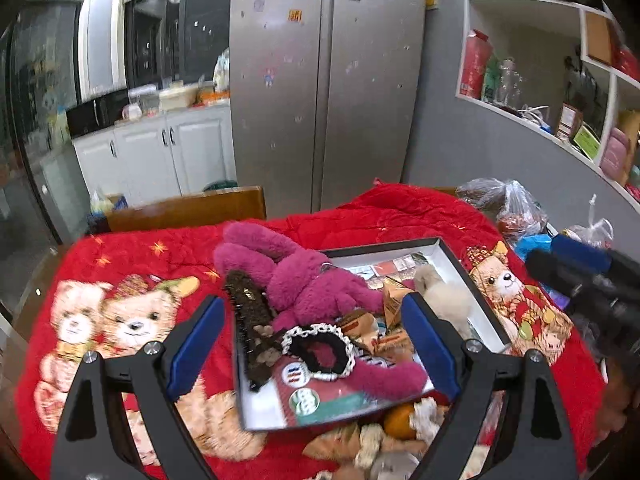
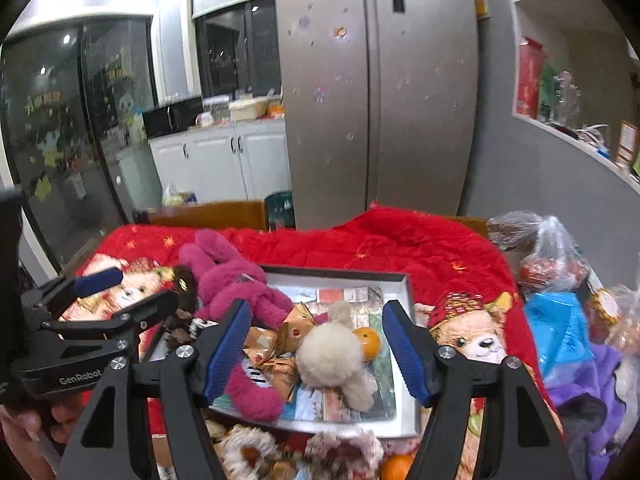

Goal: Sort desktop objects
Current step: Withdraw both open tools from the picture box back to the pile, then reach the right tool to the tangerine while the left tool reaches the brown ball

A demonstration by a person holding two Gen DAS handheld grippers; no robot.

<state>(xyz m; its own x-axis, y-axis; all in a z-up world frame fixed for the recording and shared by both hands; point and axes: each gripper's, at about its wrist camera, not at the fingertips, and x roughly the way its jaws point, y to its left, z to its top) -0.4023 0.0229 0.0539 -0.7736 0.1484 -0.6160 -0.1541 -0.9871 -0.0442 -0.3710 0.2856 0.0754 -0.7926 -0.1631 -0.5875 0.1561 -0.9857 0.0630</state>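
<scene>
A shallow white box with a black rim (image 1: 476, 284) (image 2: 404, 292) sits on a red blanket. In it lie a magenta plush rabbit (image 1: 304, 280) (image 2: 236, 284), a dark brown hair clip (image 1: 250, 316), a black and white scrunchie (image 1: 318, 350), snack packets (image 2: 288, 336), a cream fluffy toy (image 2: 332, 354) (image 1: 444, 296) and an orange (image 2: 368, 342). My left gripper (image 1: 312, 350) is open and empty above the box's near left part; it also shows in the right wrist view (image 2: 120, 292). My right gripper (image 2: 316, 350) is open and empty, its jaws either side of the cream toy.
Fluffy scrunchies (image 2: 340, 448) and another orange (image 2: 396, 466) lie in front of the box. Plastic bags (image 2: 552, 256) and blue and purple items (image 2: 560, 332) crowd the right. A wooden chair back (image 2: 212, 214), a fridge (image 2: 376, 88) and wall shelves (image 1: 540, 80) stand behind.
</scene>
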